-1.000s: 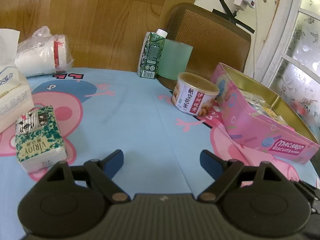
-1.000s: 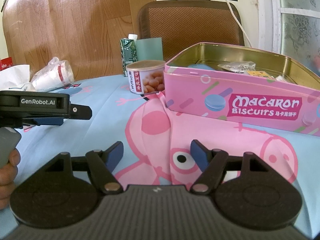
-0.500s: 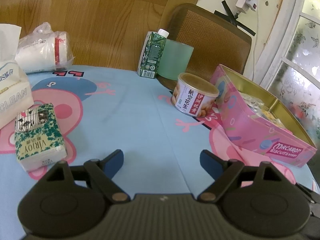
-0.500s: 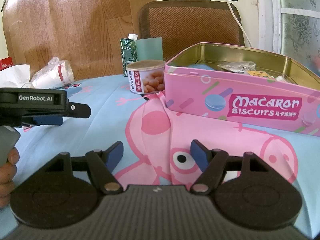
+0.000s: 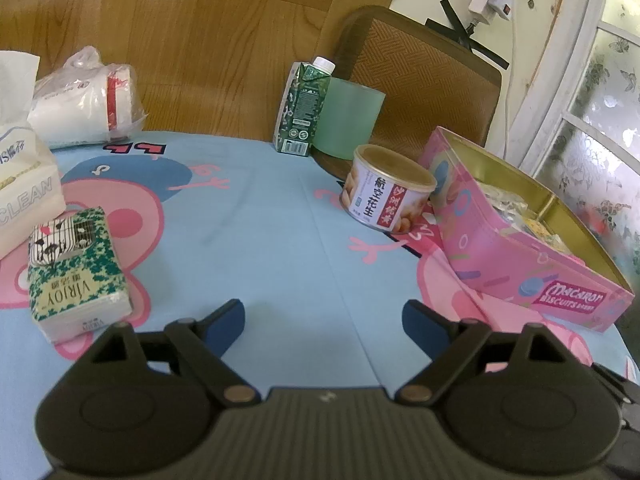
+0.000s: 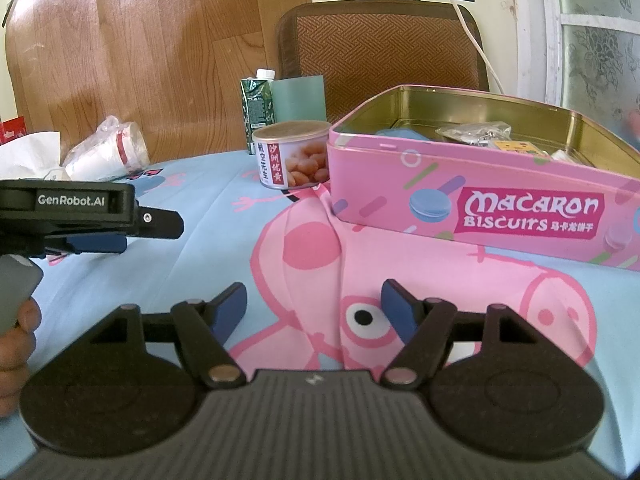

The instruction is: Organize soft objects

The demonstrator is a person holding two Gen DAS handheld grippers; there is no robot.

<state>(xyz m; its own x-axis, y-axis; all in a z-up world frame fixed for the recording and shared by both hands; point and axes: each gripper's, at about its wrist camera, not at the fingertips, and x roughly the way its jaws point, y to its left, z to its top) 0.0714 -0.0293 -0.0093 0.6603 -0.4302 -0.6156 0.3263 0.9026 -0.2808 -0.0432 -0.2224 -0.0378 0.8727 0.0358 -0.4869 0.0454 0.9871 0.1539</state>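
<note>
Both the left tongs (image 5: pixel 323 317), whose jaws have just been opening, and the right tongs (image 6: pixel 313 307) gape empty over bare blue-and-pink tablecloth mid-table (image 5: pixel 280 240), the green-patterned soft tissue pack (image 5: pixel 76 272) near the left edge, the open pink biscuit tin (image 6: pixel 480 196) along the right edge.

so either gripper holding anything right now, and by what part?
Nothing held. Left gripper and right gripper both stand open over the tablecloth, empty.

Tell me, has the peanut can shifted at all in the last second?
No. In the right wrist view the peanut can sits as before, beside the left corner of the pink biscuit tin and in front of the green carton.
</note>
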